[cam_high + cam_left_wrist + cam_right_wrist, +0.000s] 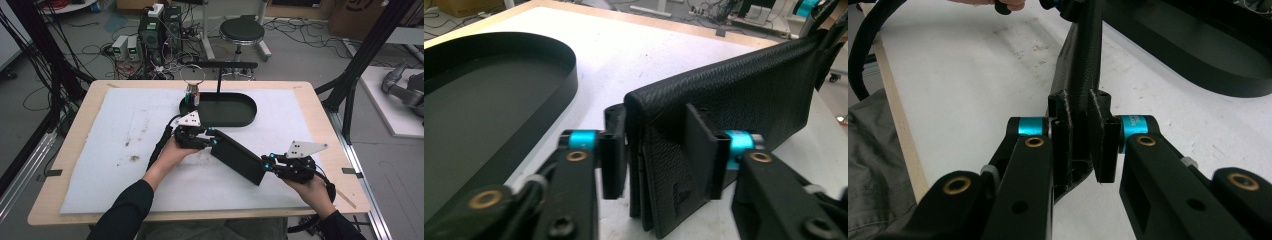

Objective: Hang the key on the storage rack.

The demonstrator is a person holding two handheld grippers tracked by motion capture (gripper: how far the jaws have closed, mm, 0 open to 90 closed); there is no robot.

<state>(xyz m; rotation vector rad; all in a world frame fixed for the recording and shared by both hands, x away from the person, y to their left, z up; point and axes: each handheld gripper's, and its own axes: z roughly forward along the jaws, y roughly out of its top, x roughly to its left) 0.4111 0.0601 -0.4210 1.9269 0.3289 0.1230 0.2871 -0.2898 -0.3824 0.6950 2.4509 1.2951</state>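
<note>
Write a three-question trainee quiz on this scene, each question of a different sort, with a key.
1. True or false: both tongs, the left tongs and the right tongs, are shut on the black wallet.
2. Where does the black oval tray lie relative to the wallet? A. nearer the person B. farther from the person C. under the wallet
3. Fill in: in the high view, a small bottle with a wire ring stands at the tray's ____ end.

Key: 1 true, one tongs at each end. 2 B. 3 left.
</note>
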